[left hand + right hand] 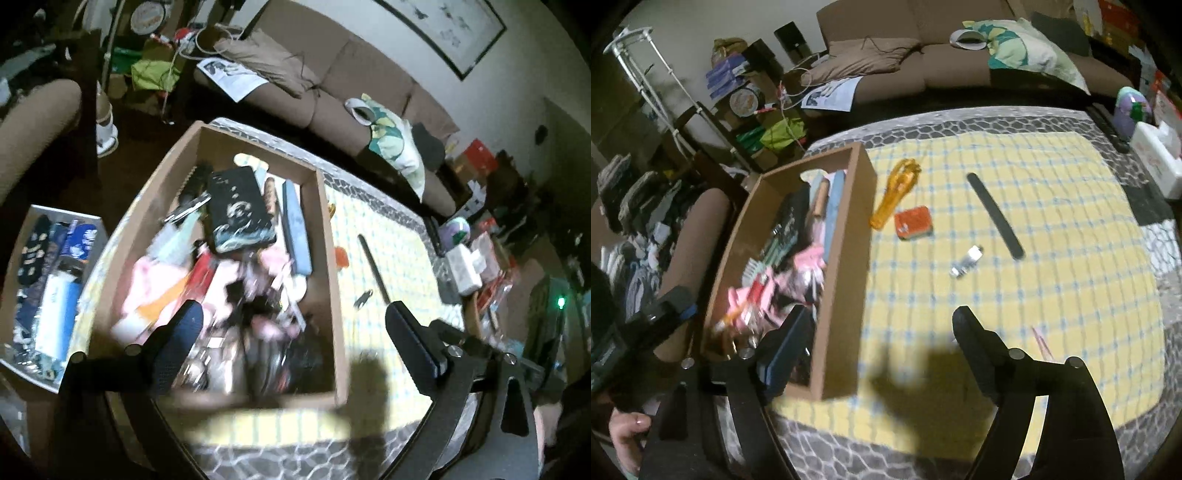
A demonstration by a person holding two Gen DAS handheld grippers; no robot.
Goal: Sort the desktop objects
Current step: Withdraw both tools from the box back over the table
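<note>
Nail file (995,216) (black) lies beyond clipper (967,261), box (846,258) leftward.

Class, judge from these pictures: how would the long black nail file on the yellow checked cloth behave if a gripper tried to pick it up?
The nail file lies flat and thin on the cloth, so it is probably hard to get under. Its slim strip shape suggests it is light and may flex.

My left gripper (293,317) hangs open and empty above the cluttered cardboard box (325,236) on the checked tablecloth (391,236).
</note>
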